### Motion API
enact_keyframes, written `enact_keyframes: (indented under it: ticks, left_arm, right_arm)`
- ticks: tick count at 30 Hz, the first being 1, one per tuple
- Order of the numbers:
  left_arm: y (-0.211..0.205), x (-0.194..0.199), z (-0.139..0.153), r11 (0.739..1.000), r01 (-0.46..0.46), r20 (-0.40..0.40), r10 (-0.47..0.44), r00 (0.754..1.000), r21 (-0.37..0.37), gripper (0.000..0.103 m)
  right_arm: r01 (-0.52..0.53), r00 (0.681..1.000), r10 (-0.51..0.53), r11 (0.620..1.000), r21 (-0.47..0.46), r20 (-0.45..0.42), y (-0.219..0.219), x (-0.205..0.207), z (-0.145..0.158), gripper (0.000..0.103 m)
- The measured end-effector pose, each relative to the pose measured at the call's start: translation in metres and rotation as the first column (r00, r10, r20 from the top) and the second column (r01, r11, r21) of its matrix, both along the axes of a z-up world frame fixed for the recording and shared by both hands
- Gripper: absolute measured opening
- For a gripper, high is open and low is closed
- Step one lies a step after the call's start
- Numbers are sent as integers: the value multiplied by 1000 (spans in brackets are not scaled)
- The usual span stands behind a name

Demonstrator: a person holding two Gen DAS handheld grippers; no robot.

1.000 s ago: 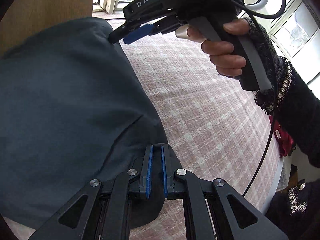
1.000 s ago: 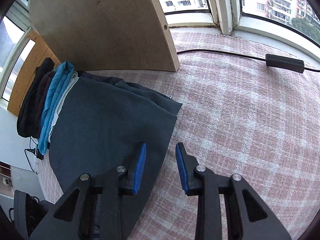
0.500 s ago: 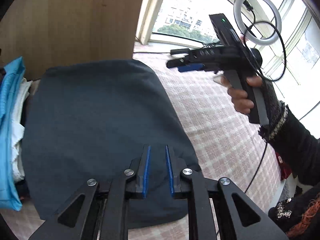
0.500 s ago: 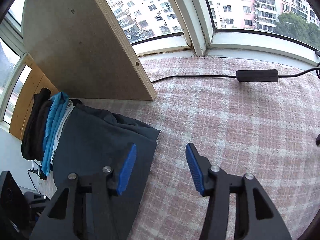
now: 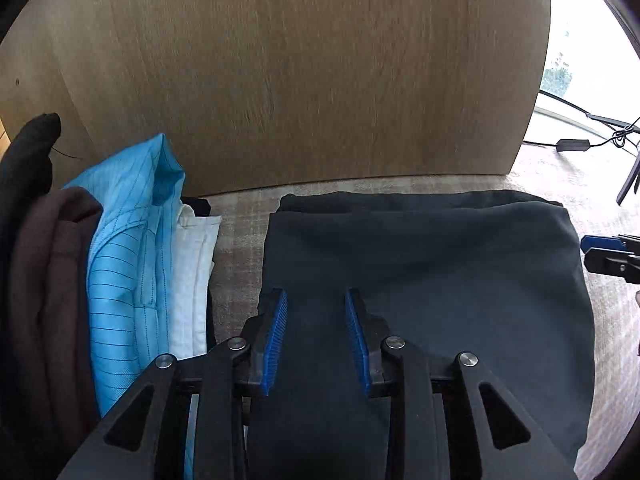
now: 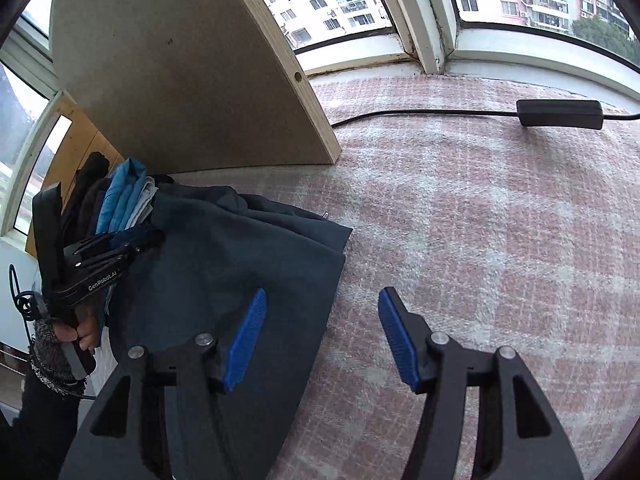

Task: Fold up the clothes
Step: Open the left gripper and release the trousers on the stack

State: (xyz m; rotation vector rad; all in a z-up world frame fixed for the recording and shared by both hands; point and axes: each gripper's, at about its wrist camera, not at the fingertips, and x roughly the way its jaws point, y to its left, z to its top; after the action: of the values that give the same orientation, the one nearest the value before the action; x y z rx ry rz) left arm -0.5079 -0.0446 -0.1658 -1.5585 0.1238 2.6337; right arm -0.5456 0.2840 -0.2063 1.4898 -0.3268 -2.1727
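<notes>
Since the earlier frames, the left hand-held gripper (image 5: 316, 336) has been released from the dark garment (image 5: 432, 280) and its jaws are now spread above the cloth. The right hand-held gripper (image 6: 322, 336) has been widened further and nothing is held. The garment lies folded on the plaid cover (image 6: 480, 240). A clothes stack (image 5: 132, 260) is set just left; contact probably none. A wooden board (image 5: 300, 72) stands behind.
</notes>
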Motion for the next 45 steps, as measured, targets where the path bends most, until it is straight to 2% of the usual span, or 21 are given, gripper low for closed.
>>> enact_keyframes:
  ticks: [3,4,6,8,15,19,22,25,29,34,36,37,38,39,40,41,45]
  left_arm:
    - [-3,-7,-6,999,-20,14,21,1000,-29,29]
    - [-6,-1,0,1000,-23,4,23,1000,-14,29]
    - [-10,22,23,999,-19,-31,20,999,37,30]
    - [-16,50,39,998,-16,-56,19,998,54,40]
    - [-21,110,36,990,-49,-10,50,999,133,41]
    - [-10,95,24,988,-62,-7,63,998,140,40]
    - [-6,81,11,993,-72,-13,74,997,92,40]
    - [-5,73,-7,996,-56,31,54,998,66,40]
    - [-10,73,-19,997,-39,53,36,998,69,41]
    - [-13,75,-21,997,-18,43,15,999,76,41]
    - [-12,76,-21,997,-12,37,9,999,75,41]
    - [-12,78,-21,997,-8,34,6,999,75,41]
    - [-12,78,-20,997,-6,32,4,999,73,42]
    - [-12,78,-21,997,-5,30,3,1000,72,42]
    - [-11,77,-21,998,-4,30,2,1000,70,42]
    - [-11,77,-21,998,-2,31,0,1000,68,42]
    - [-11,74,-21,998,7,41,-10,999,65,42]
  right_arm:
    - [-23,1000,23,999,24,0,-6,-3,-2,63]
    - [-34,999,33,999,25,5,-10,-5,-4,63]
    - [-55,998,55,998,20,15,-18,-7,-8,63]
    - [-76,997,76,997,25,6,-27,-9,-11,63]
    - [-111,993,114,992,68,-41,-52,-7,-13,67]
    - [-85,996,85,996,21,-2,-52,-10,-14,67]
    - [-91,996,91,995,46,-15,-56,-6,-17,68]
    - [-141,988,146,986,93,-54,-72,-3,-19,81]
    - [-137,977,159,978,156,-142,-89,0,-23,81]
    - [-128,970,154,981,146,-187,-96,-2,-28,82]
    - [-142,969,167,980,142,-184,-96,-1,-24,69]
    - [-150,968,174,979,138,-179,-95,-1,-19,50]
    - [-155,972,172,982,112,-163,-92,-2,-17,36]
    - [-160,974,171,983,84,-148,-91,-2,-17,31]
    - [-165,976,171,985,57,-132,-89,-2,-16,21]
    - [-172,974,179,983,61,-140,-89,1,-13,17]
    - [-191,937,216,975,114,-276,-104,23,14,13]
